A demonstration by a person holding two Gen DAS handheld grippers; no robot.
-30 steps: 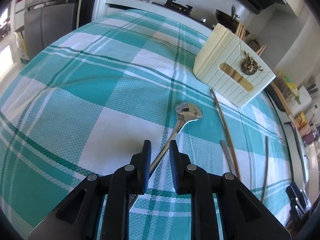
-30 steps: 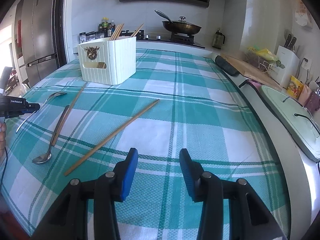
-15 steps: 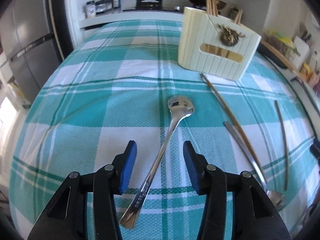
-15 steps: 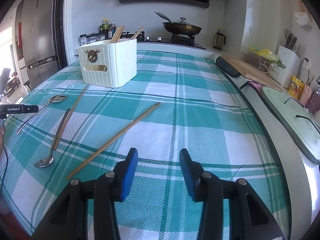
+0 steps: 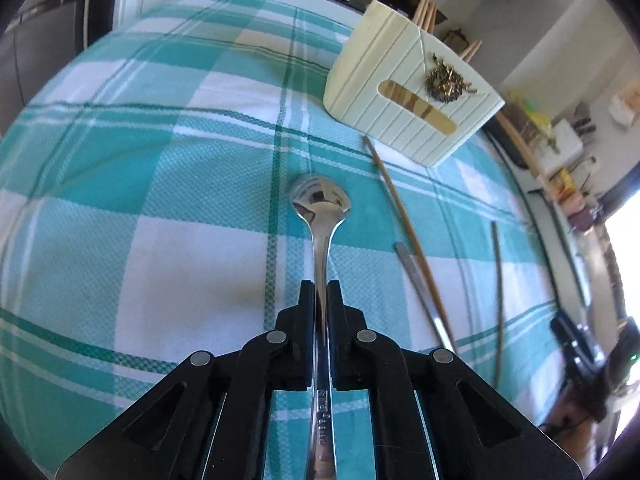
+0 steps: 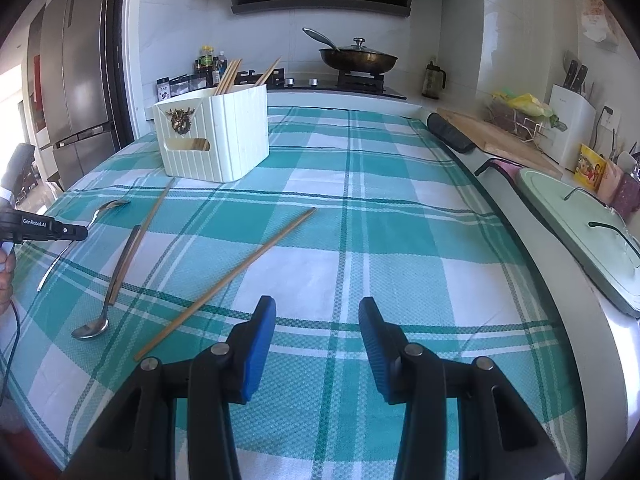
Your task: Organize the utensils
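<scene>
My left gripper (image 5: pixel 321 288) is shut on the handle of a steel spoon (image 5: pixel 320 204), whose bowl points toward the cream utensil box (image 5: pixel 412 92) holding several chopsticks. In the right wrist view the left gripper (image 6: pixel 76 232) holds that spoon (image 6: pixel 108 206) at the table's left. My right gripper (image 6: pixel 316 316) is open and empty above the checked cloth. A second spoon (image 6: pixel 116 276), a chopstick (image 6: pixel 154 204) beside it and another chopstick (image 6: pixel 228 280) lie on the cloth in front of the box (image 6: pixel 212 140).
A teal checked cloth (image 6: pixel 400 220) covers the table. A stove with a lidded wok (image 6: pixel 356 56) stands behind it. A sink cover (image 6: pixel 580 232), cutting board (image 6: pixel 500 136) and knife block (image 6: pixel 568 128) line the right counter. A fridge (image 6: pixel 72 80) is at left.
My left gripper was open around the spoon half a second ago; it has closed on the handle. The right gripper has stayed still.
</scene>
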